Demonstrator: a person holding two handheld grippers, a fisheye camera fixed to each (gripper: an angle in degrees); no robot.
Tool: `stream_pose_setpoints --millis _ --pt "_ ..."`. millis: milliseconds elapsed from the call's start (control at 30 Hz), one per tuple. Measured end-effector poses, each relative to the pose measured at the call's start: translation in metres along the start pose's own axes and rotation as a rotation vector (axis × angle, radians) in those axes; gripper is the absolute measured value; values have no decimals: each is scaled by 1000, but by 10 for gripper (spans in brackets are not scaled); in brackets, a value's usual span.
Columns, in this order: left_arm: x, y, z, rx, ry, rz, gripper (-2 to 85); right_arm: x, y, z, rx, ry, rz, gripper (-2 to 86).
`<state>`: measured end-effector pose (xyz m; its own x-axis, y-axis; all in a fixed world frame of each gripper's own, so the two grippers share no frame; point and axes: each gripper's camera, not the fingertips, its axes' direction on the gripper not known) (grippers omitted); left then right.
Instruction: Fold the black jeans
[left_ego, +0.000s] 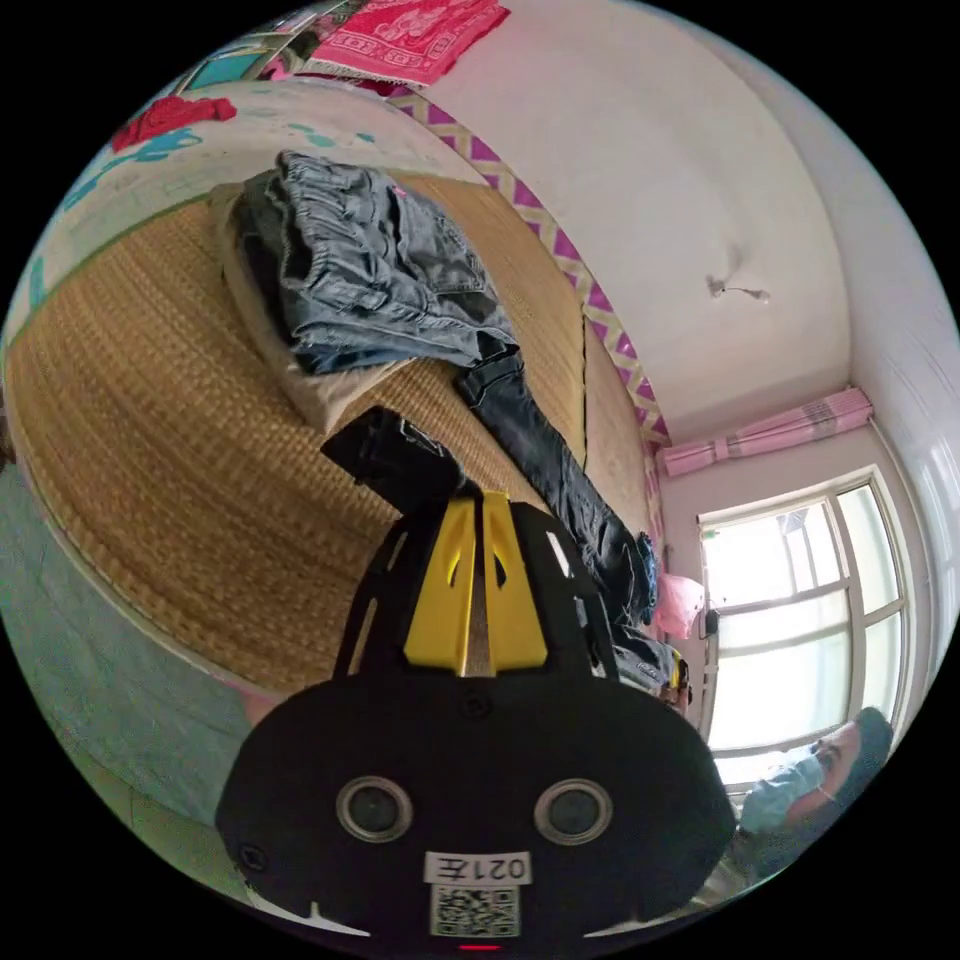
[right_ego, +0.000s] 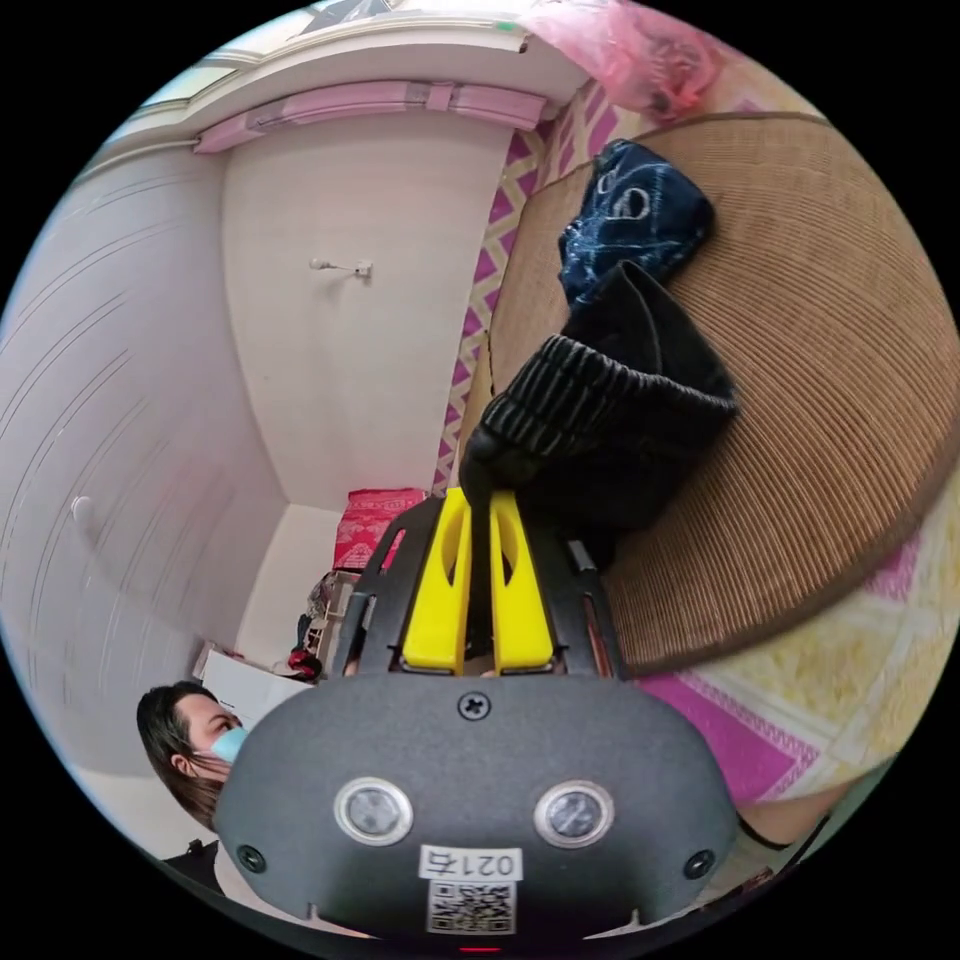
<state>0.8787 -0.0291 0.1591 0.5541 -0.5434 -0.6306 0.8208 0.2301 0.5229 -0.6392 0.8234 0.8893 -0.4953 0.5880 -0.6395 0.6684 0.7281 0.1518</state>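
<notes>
The black jeans (left_ego: 560, 470) lie stretched along a woven straw mat (left_ego: 150, 430), one leg running from the folded stack toward the window. My left gripper (left_ego: 478, 497) is shut on a black leg end (left_ego: 392, 455), lifted just above the mat. In the right gripper view, my right gripper (right_ego: 480, 495) is shut on the ribbed waistband of the black jeans (right_ego: 610, 410), which bunch up over the mat (right_ego: 830, 400).
A stack of folded grey-blue jeans (left_ego: 370, 265) sits on a beige folded piece at the mat's far end. A dark blue garment (right_ego: 632, 215) and a pink bag (right_ego: 640, 50) lie beyond the waistband. A masked person (right_ego: 200, 740) is close by; a window (left_ego: 800, 620) is behind.
</notes>
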Motion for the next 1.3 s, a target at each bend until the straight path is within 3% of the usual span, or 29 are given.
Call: stream_pose_setpoints --millis 333,467,533,667,800,933,1100,1300 --pt "93 -224 224 -240 -309 -14 -9 27 -206 186 -91 299 -3 11" --pt "104 -259 280 -279 -421 -58 -9 85 -247 232 -96 350 82 15" --pt "110 -276 292 -379 -459 -6 -9 87 -252 236 -104 340 82 23" --pt "111 -289 295 -498 -442 88 -6 74 -266 232 -168 301 12 56" --pt "107 -283 295 -439 -425 131 -1 94 -278 243 -188 295 -3 98" --pt "84 -268 237 -333 -244 187 -3 85 -273 209 -146 130 -6 139" --pt "17 -247 135 -78 -15 65 -9 79 -247 106 13 203 -19 111" --pt "12 -191 125 -141 28 218 -9 50 -187 78 -104 326 -273 118"
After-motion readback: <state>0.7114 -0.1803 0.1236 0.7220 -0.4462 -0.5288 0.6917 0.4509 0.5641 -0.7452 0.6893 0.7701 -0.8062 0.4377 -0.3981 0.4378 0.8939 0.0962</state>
